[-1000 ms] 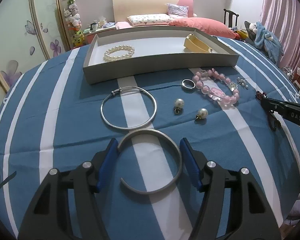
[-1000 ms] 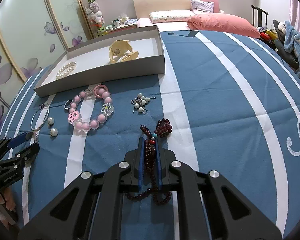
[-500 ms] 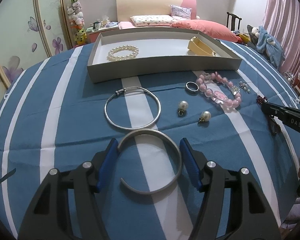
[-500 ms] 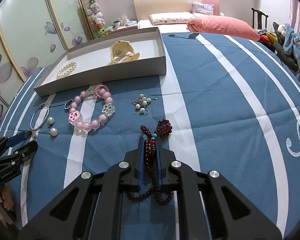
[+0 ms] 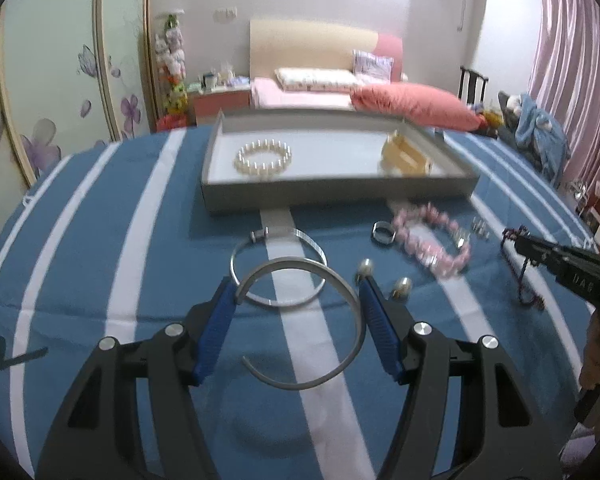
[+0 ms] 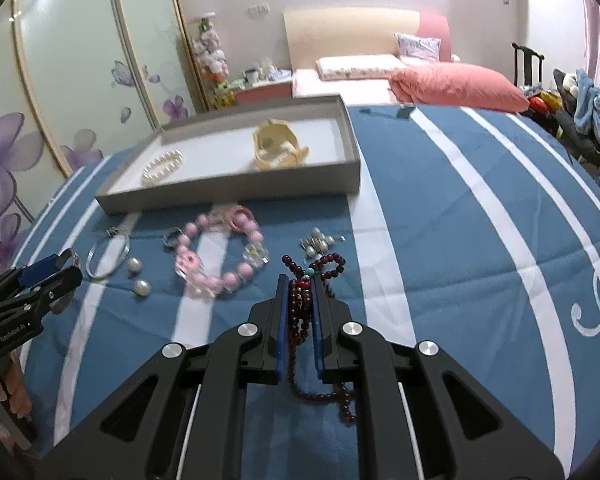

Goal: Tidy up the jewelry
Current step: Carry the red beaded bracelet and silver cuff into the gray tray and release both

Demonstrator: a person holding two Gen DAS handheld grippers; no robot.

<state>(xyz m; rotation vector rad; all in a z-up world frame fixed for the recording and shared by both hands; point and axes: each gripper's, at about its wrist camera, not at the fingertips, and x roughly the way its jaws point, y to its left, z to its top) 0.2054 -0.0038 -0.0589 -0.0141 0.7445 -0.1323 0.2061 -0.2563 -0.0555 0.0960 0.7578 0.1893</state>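
Observation:
My left gripper [image 5: 298, 290] is shut on an open silver cuff bangle [image 5: 352, 312] and holds it above the blue striped cloth. My right gripper [image 6: 300, 284] is shut on a dark red bead string [image 6: 300, 312] that hangs from it; it also shows in the left wrist view [image 5: 524, 280]. The grey tray [image 5: 340, 198] ahead holds a pearl bracelet [image 5: 263, 159] and a cream bangle [image 5: 404, 154]. On the cloth lie a thin silver bangle [image 5: 278, 268], two pearl earrings [image 5: 402, 286], a ring [image 5: 382, 234] and a pink bead bracelet [image 5: 432, 240].
A small cluster of pearl earrings [image 6: 318, 240] lies just ahead of the right gripper. The tray's near wall [image 6: 228, 192] stands across the way. A bed with a pink pillow [image 6: 456, 84] is behind the table.
Both grippers have risen off the cloth with their pieces and tilted up toward the tray. The cuff bangle now hangs over the thin silver bangle.

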